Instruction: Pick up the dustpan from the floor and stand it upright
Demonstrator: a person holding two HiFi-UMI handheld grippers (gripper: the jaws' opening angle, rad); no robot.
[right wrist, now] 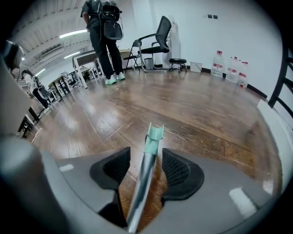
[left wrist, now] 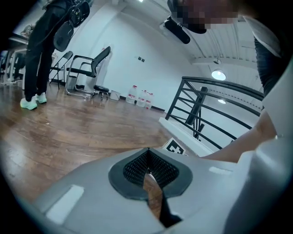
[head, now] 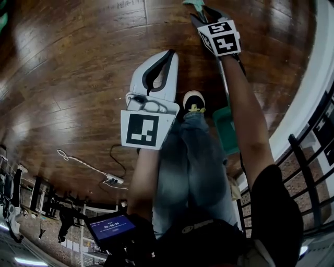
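Observation:
The dustpan's green pan [head: 225, 129] rests on the wooden floor beside my shoe, and its thin silver handle [head: 224, 78] rises past my right forearm. In the right gripper view the handle [right wrist: 142, 187] with its teal end cap [right wrist: 154, 135] runs up between the jaws of my right gripper [right wrist: 145, 154]. The jaws stand open, with a gap on each side of the handle. In the head view the right gripper [head: 201, 13] is at the top, by the teal cap. My left gripper [head: 168, 55] hangs over bare floor left of the pan. Its pads [left wrist: 137, 167] meet with nothing between them.
A white ledge [head: 313, 88] and a black railing [left wrist: 201, 105] run along the right. A white cable and power strip [head: 112, 180] lie on the floor at the left. Far off stand a person in dark clothes [right wrist: 103, 27], an office chair [right wrist: 158, 41] and water bottles [right wrist: 229, 64].

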